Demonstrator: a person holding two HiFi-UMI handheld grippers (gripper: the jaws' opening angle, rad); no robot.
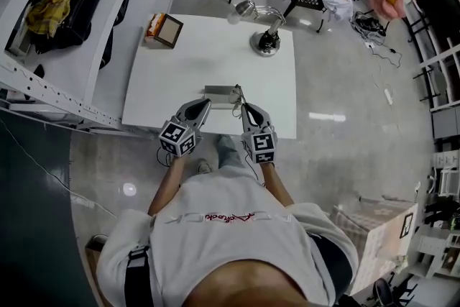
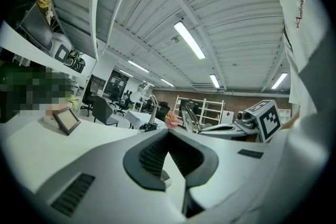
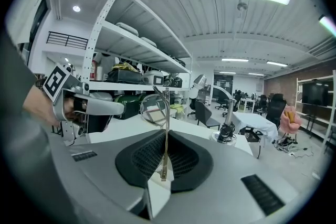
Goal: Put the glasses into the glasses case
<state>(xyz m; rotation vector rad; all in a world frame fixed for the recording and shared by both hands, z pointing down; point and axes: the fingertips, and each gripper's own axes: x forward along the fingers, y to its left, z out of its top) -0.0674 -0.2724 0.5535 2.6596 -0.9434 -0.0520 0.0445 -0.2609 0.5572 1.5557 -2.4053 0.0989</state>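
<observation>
- At the near edge of the white worktop (image 1: 215, 54), a person in a white shirt stands holding both tools out over the surface, side by side and close together.
- Right claw (image 3: 167, 132): closed on the glasses (image 3: 155, 108). The right gripper view shows the thin metal temple arm pinched upright between the ribbed pads, with a round lens standing above and just left of the tips.
- From the head view the right claw (image 1: 246, 106) points away from the person, and the glasses (image 1: 237, 93) show only as thin dark lines at its tip, over the worktop.
- Left claw (image 2: 168, 132): its pads meet at the tips, with nothing seen between them; only a wedge of pale worktop shows through the gap lower down.
- In the head view the left claw (image 1: 206, 103) angles inward, its tip just beside the near left end of the glasses case (image 1: 219, 93).
- That glasses case is a small grey oblong lying flat on the worktop, directly ahead of the two claws and just left of the glasses. Whether it is open cannot be made out, nor whether the left claw touches it.
- Farther back on the worktop stands a desk lamp (image 1: 267, 39) with a round dark base, towards the right.
- Well apart from it, near the far left corner, a small framed panel (image 1: 167, 30) is propped up.
- Left of the worktop runs a long white shelf (image 1: 108, 39) carrying a black bag (image 1: 72, 7) and a yellow cloth (image 1: 49, 7).
</observation>
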